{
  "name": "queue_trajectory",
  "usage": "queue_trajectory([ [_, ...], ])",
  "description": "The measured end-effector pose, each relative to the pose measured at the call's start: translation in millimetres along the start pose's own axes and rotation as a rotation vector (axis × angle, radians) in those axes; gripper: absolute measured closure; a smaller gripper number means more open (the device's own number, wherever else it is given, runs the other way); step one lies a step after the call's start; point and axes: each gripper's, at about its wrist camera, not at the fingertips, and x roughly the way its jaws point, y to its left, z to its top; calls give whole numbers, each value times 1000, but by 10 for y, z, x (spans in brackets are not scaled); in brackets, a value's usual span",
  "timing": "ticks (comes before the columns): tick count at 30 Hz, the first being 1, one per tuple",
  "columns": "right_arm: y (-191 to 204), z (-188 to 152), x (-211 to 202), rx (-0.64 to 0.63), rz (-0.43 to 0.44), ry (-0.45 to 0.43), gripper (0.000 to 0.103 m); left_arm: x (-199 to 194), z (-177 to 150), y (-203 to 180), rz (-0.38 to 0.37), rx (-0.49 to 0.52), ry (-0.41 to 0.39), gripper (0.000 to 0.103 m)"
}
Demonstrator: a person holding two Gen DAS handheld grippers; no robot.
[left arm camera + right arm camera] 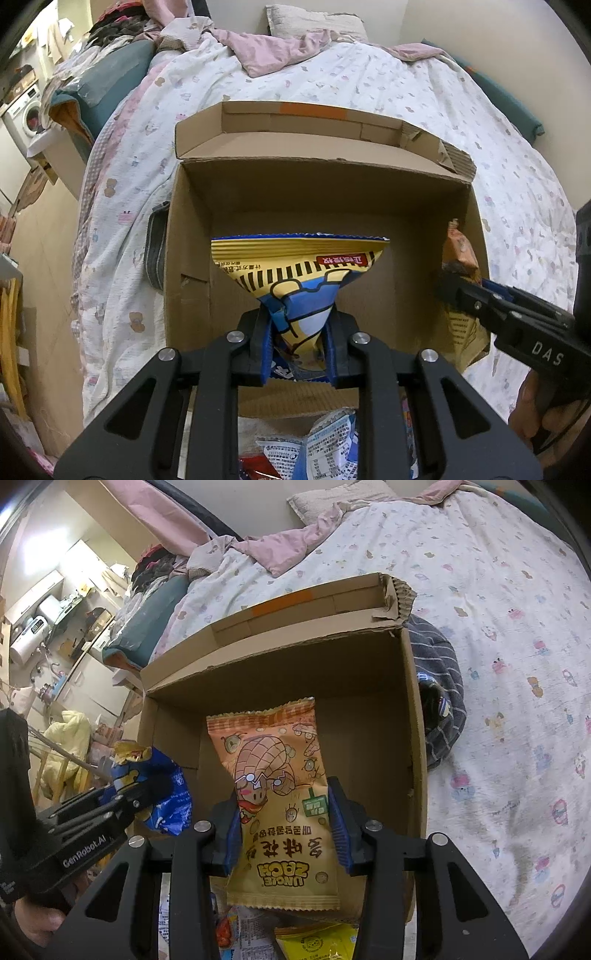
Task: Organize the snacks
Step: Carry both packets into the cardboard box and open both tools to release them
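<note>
An open cardboard box (317,173) stands on the bed. My left gripper (299,332) is shut on a yellow-and-blue snack bag (295,266), pinching its lower part so the wide sealed end fans out over the inside of the box. In the right wrist view the left gripper (144,786) shows at the box's left wall with that blue bag (170,805) crumpled in it. My right gripper (286,812) is shut on an orange peanut snack bag (273,753), held upside down over the box (369,716). The left wrist view has the right gripper (454,291) and the orange bag (460,251) at the box's right wall.
Several loose snack packets (325,443) lie below the grippers in front of the box, among them a yellow one (317,941). A dark striped garment (439,686) lies against the box's right side. The patterned bedsheet (498,627) stretches right; a pink blanket (280,51) lies beyond.
</note>
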Motion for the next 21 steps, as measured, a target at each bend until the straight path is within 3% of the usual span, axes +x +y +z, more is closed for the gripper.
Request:
queue_trajectory([
  [4,-4,1,9,1,-3,0,59,19,8,19,1,-10,8,82],
  [6,-8,0,15,5,-3,0,59,18,11,35,-1,-17,9,77],
  [8,-11,3,16,3,-2,-3,59,1,9,51,-4,-26,1,53],
  [10,-14,3,14,11,5,-2,55,-35,12,59,-9,-30,-14,39],
  [13,-46,20,-23,42,16,-15,28,-72,29,74,-10,-39,-30,23],
  [21,-62,49,-79,37,13,-31,26,-121,43,105,-13,-48,-45,23],
])
